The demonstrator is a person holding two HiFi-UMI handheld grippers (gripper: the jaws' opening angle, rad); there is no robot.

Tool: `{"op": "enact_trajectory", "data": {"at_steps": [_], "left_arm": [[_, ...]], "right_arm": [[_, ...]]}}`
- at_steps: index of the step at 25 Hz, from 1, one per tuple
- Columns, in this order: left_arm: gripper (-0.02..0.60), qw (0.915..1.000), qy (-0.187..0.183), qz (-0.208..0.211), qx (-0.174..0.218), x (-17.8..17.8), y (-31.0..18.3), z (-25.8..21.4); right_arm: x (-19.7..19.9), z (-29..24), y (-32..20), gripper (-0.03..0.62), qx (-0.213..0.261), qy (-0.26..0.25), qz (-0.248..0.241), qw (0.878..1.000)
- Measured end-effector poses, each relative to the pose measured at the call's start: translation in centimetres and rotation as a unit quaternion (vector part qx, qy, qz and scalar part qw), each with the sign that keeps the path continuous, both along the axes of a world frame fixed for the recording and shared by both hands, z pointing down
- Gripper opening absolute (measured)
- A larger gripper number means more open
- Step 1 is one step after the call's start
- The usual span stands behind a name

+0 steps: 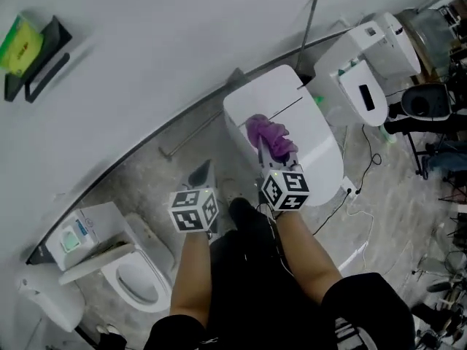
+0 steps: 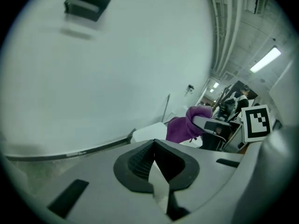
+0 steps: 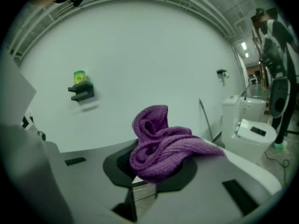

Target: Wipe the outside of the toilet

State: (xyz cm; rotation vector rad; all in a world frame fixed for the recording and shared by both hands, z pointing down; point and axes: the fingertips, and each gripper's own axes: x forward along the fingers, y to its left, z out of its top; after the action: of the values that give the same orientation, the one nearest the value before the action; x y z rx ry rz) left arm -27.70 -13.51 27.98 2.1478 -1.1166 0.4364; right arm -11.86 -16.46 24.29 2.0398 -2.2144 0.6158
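A white toilet with its lid down stands against the wall in the head view. My right gripper hovers over the lid's near left part, shut on a bunched purple cloth. In the right gripper view the cloth bulges out of the closed jaws of the right gripper. My left gripper hangs to the left of the toilet, above the floor. In its own view the left gripper is shut on nothing, and the cloth and the toilet show beyond it.
A second white toilet stands to the right and a third at the lower left. A black wall holder carries a green and yellow item. A metal rod leans by the wall. Cables lie on the floor at right.
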Motion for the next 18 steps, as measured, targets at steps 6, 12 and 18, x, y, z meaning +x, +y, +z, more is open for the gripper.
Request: {"op": "enact_trajectory", "data": {"at_steps": [6, 12, 18], "left_arm": [[0.006, 0.9949, 0.011, 0.074, 0.067, 7.4, 1.2, -12.8], [0.006, 0.9864, 0.008, 0.130, 0.100, 12.7, 4.3, -21.0], [0.006, 0.9693, 0.001, 0.168, 0.180, 20.0, 5.2, -29.1]], "right_arm": [[7.7, -13.3, 3.8, 0.064, 0.072, 0.017, 0.073, 0.995], [12.7, -22.4, 8.5, 0.064, 0.108, 0.029, 0.108, 0.988], [17.3, -29.9, 11.7, 0.064, 0.162, 0.037, 0.109, 0.980]]}}
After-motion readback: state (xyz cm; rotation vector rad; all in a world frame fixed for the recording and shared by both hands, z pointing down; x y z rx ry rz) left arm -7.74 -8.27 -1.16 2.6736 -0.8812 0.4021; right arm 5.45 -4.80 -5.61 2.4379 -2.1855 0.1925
